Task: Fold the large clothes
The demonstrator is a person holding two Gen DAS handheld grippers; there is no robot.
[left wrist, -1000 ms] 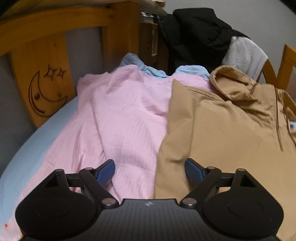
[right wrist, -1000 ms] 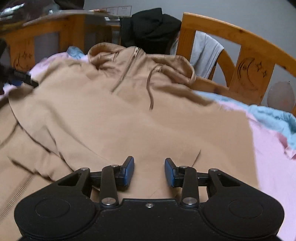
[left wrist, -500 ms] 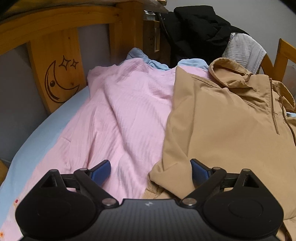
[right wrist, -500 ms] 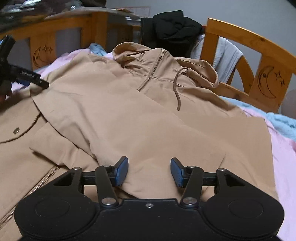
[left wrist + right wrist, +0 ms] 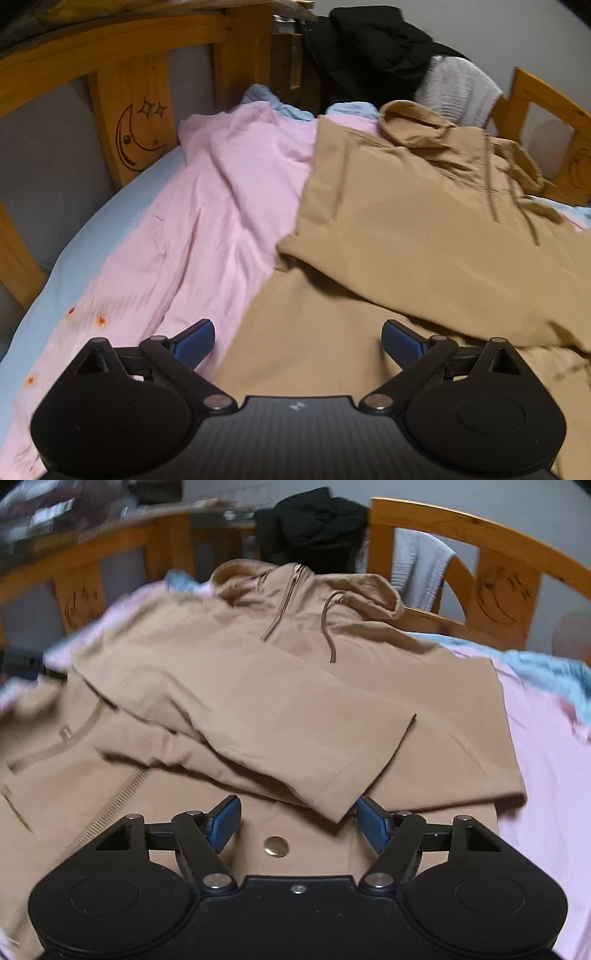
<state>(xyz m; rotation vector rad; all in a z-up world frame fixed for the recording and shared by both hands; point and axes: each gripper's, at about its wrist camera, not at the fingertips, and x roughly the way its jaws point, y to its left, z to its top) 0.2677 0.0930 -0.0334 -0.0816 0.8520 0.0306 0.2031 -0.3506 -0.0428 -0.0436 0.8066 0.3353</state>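
Left wrist view: the left gripper [image 5: 297, 341] has drawn back from where it sat a second ago, so that more of the tan hooded jacket [image 5: 424, 236] now shows, its sleeve laid across the body in a fold; the jaws have just been opening and now stand spread wide with nothing pinched between them, only flat tan cloth below; the jacket lies on a pink quilt [image 5: 207, 221] over a blue sheet [image 5: 92, 236], its left edge running just inside the left finger, the hood up toward the wooden bed frame [image 5: 129, 107] and a heap of dark clothes [image 5: 373, 48]. Right wrist view: the right gripper [image 5: 297, 821] has likewise backed off, and its jaws have just been opening, so they now stand apart and grip nothing; the sleeve cuff [image 5: 365, 771] (seemingly just let go) lies flat on the jacket's front, its corner reaching down between the two fingers without either pad pressing it; a brass snap button [image 5: 276, 846] sits on the cloth just below that gap, and the zipper [image 5: 114, 801] runs off to the left. Judged from this, the sleeve fold appears placed, and the lower body remains to be folded up.
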